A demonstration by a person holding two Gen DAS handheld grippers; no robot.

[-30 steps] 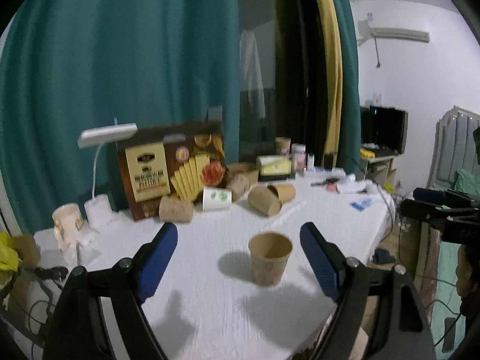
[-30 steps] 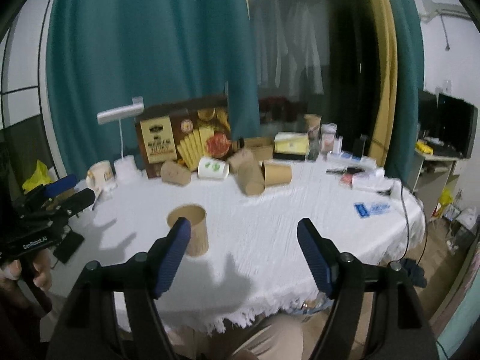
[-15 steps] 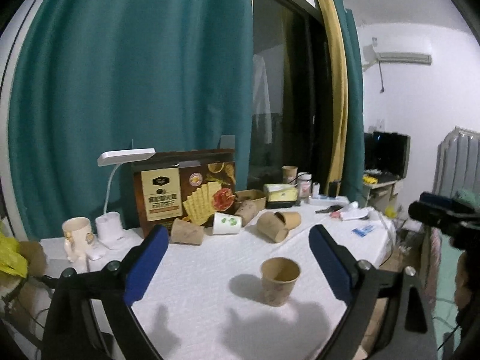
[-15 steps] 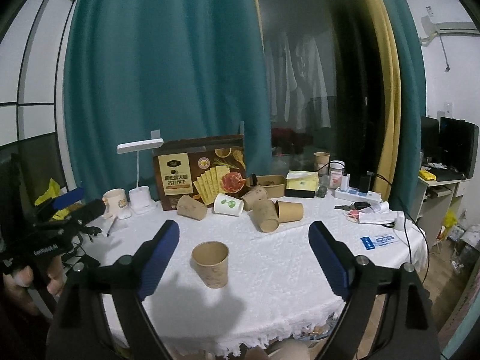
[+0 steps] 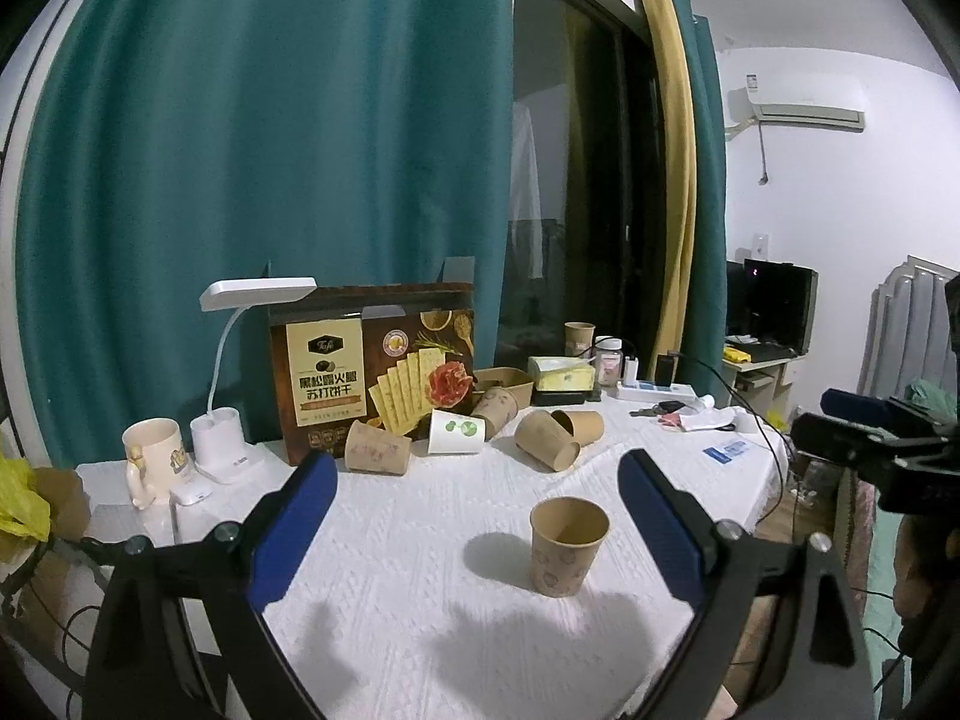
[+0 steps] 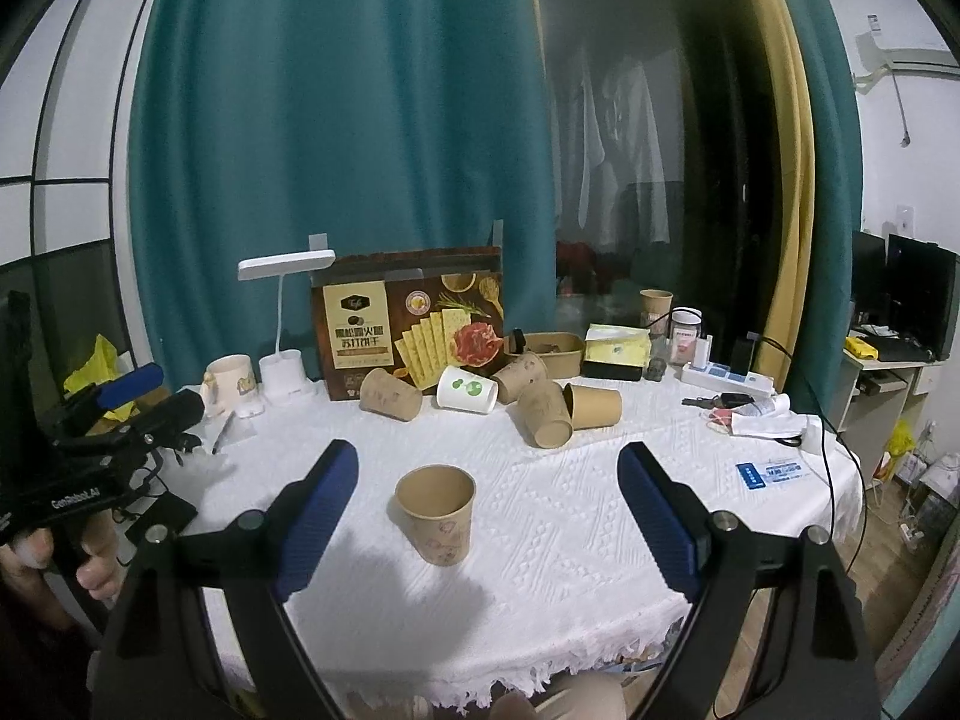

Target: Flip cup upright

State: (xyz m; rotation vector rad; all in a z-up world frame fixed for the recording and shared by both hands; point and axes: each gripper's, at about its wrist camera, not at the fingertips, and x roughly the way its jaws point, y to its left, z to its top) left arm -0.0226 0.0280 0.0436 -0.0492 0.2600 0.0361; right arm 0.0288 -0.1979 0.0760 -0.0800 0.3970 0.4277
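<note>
The brown paper cup with faint printed motifs (image 5: 568, 546) stands upright, mouth up, on the white-clothed bench (image 5: 420, 600), near its front edge and apart from both claws. The left claw (image 5: 477, 516) and the right claw (image 6: 486, 507) have just been opening and now stand released, nothing between their blue pads.

The cup looks light and empty, so a careless sweep of either claw could knock it back over or off the front edge. Behind it, four brown paper cups (image 6: 543, 405) and a white paper cup with a green print (image 6: 467, 390) lie on their sides, liable to roll if nudged. The upright cup's inside looks bare; a shallow brown paper tray (image 6: 549, 351) holds contents too small to tell.
</note>
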